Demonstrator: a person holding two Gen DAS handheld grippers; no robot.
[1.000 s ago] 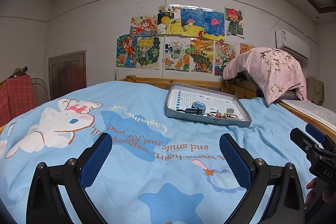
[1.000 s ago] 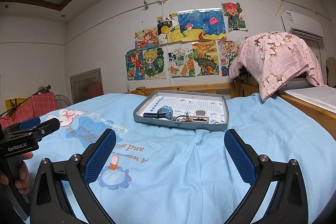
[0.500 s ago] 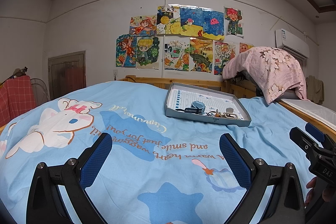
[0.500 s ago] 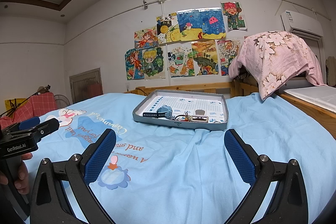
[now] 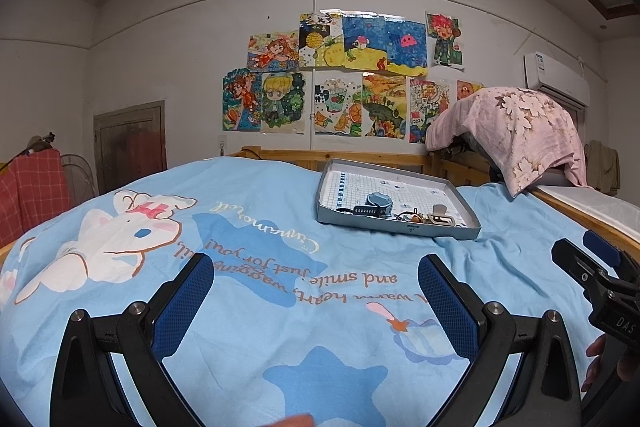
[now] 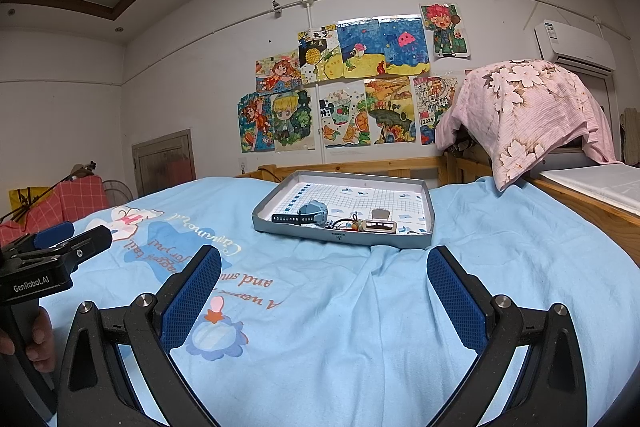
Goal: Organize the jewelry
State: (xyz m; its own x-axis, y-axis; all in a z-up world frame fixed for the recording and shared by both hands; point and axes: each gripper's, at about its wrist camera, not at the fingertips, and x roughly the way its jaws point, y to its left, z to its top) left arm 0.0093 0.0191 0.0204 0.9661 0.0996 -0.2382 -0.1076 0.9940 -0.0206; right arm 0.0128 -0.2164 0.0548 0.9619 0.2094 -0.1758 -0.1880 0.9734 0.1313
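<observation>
Right wrist view: both my grippers, right (image 6: pixel 324 303) and left (image 5: pixel 316 303), gape wide and empty over the bed (image 6: pixel 360 327), jewelry (image 6: pixel 344 223) bunched at tray (image 6: pixel 427 239) near edge, sorted-or-not unclear.

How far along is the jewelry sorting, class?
The watch, a small tangle and a pale clasp lie bunched at the near edge of the tray. Both grippers, left and right, are open, holding nothing. This fits either just gathered or awaiting sorting.
</observation>
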